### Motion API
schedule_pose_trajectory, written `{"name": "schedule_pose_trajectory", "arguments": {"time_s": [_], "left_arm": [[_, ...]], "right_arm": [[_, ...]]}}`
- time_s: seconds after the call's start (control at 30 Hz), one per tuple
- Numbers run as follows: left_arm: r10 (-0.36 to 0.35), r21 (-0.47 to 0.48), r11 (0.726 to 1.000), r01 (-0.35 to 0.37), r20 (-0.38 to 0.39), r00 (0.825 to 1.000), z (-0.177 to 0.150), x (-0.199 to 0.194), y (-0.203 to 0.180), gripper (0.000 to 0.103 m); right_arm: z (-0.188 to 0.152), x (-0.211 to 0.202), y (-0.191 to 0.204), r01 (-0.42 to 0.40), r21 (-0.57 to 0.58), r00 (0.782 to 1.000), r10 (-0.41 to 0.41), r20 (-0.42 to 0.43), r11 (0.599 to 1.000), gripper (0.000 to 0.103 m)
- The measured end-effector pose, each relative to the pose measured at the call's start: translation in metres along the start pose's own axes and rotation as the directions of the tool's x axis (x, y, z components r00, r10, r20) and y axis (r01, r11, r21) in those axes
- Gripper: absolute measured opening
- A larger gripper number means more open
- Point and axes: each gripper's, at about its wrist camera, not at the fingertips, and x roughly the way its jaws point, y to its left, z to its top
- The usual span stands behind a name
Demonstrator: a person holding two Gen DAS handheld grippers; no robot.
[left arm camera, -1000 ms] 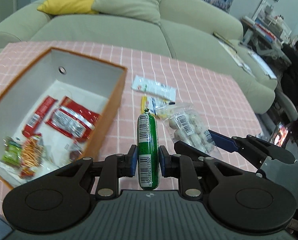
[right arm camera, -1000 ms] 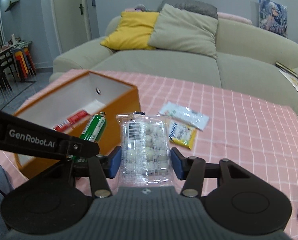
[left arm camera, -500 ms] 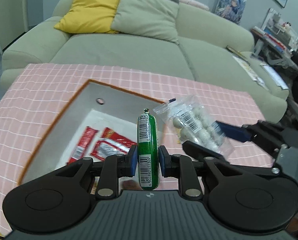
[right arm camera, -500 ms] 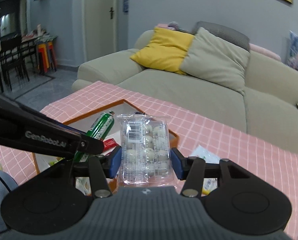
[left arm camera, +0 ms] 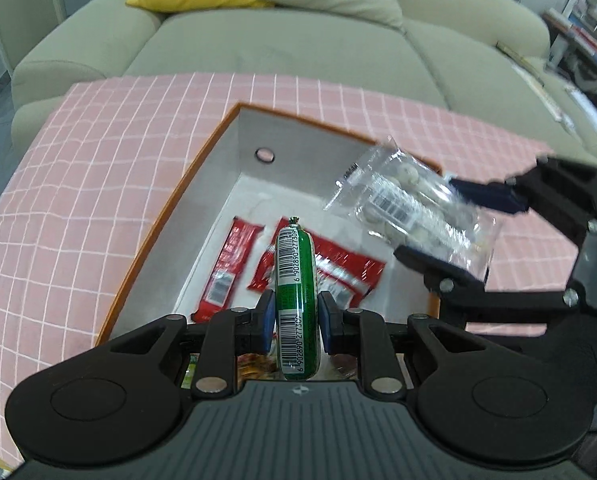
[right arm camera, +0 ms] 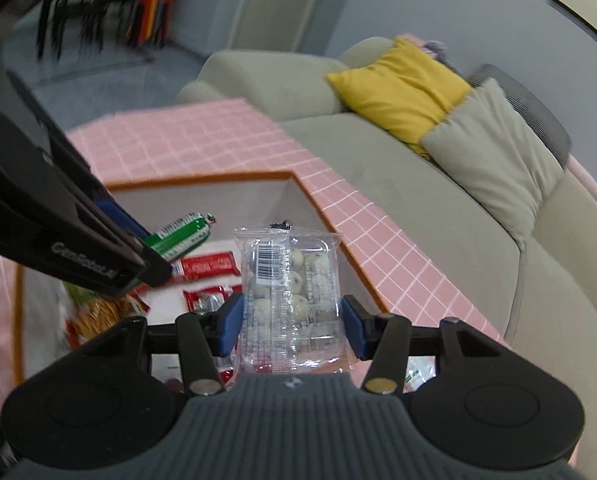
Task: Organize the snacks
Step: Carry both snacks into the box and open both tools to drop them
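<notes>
Two tools hang over the orange box [left arm camera: 154, 236], each carrying one snack. The left tool [left arm camera: 297, 322] pinches a green sausage stick [left arm camera: 297, 280] between its blue pads, the stick standing along the fingers with its crimped tip pointing away. White label panels on the stick carry barcodes, and the digits read 6 902890 277309. From the right wrist view the same stick [right arm camera: 180, 236] pokes out past the left tool's black arm, whose side bears the white lettering "GenRobot.AI", blurred but legible.

The right tool [right arm camera: 290, 322] grips a clear packet of pale round sweets [right arm camera: 290, 288], its pads set fairly wide against the packet's two sides. A barcode sticker sits near the packet's top left; its digits are too small to read. In the left wrist view this packet [left arm camera: 410, 216] hangs tilted over the box's right wall, with the right tool [left arm camera: 442, 224] reaching in from the right.

Inside the white-lined box lie red wrappers [left arm camera: 224, 272] with small barcode patches, their print unreadable, and a yellow-orange snack bag [right arm camera: 98, 312] nearer the cameras. The box rests on a desk covered by a pink checked cloth [left arm camera: 98, 128], with a beige sofa [left arm camera: 298, 32] behind it holding a yellow cushion [right arm camera: 398, 84].
</notes>
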Motion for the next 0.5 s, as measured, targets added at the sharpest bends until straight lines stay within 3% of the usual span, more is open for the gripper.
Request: {"name": "schedule_pose_trajectory", "arguments": {"time_s": [0.2,0.5], "left_arm": [[0.012,0.046,0.999,-0.009,-0.060,0.998,-0.001,0.018,0.004,0.024],[0.007,0.089,0.996,0.006,-0.141,0.990,0.005,0.052,0.001,0.024]], "right_arm": [[0.001,0.034,0.010,-0.027,-0.127,0.998,0.021,-0.053,0.992,0.050],[-0.001,0.068,0.016,-0.087,-0.192,0.990,0.063,-0.127,0.977,0.050]]}}
